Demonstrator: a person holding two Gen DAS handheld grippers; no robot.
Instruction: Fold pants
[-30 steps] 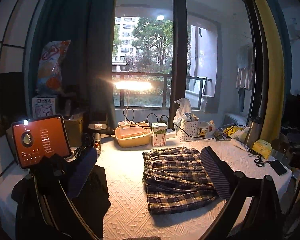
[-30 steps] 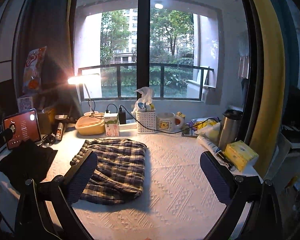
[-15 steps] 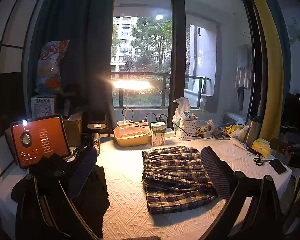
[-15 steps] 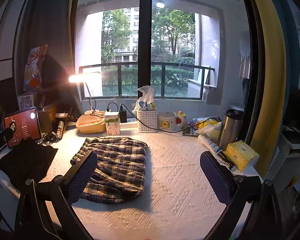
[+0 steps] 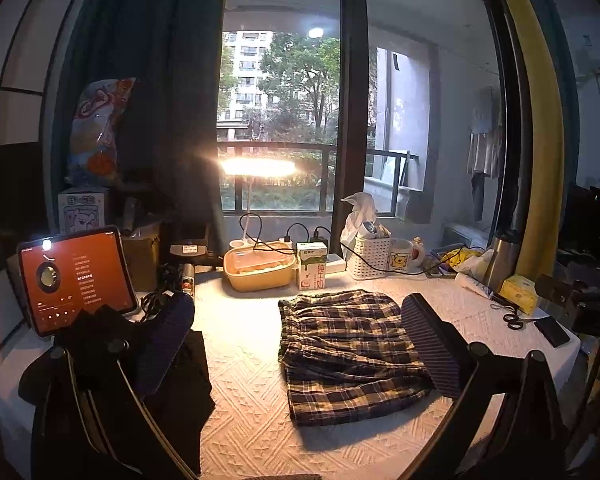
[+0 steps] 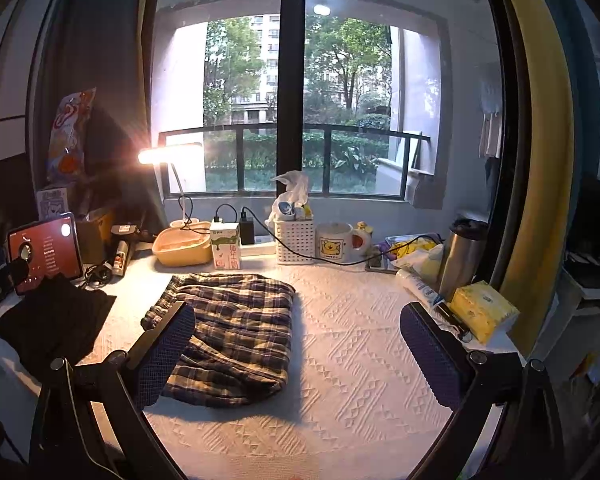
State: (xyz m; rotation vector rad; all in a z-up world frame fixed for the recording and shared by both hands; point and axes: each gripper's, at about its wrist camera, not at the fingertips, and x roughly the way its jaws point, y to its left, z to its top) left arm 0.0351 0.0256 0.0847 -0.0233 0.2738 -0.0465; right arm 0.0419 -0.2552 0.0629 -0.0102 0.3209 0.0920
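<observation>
- Left wrist view: left gripper (image 5: 296, 344) spread wide, fingers (image 5: 430, 344) holding nothing, hovering above the white textured surface (image 5: 244, 364).
- Folded dark plaid pants (image 5: 348, 352) lying flat on surface, centre-right in this view; right-hand finger overlapping their right edge in frame, contact cannot be told.
- Black crumpled garment (image 5: 180, 392) on surface, left of pants, well apart from them, partly behind left-hand finger.
- Red-screened tablet (image 5: 74, 280) propped upright at far left, just behind black garment.
- Back row by window: lit desk lamp (image 5: 258, 168), yellow plastic lidded tub (image 5: 258, 270), green-white milk carton (image 5: 311, 266), white perforated basket (image 5: 368, 258), bear-print mug (image 5: 402, 256).
- Black scissors (image 5: 512, 316) and yellow tissue pack (image 5: 520, 290) at right edge of surface.
- Right wrist view: right gripper (image 6: 298, 348) also spread wide, empty, above bare surface to the right of pants.
- Pants (image 6: 236, 332) left of centre here; left-hand finger (image 6: 162, 356) overlapping their near-left corner in frame.
- Steel tumbler (image 6: 462, 258) upright near right edge, beside tissue pack.
</observation>
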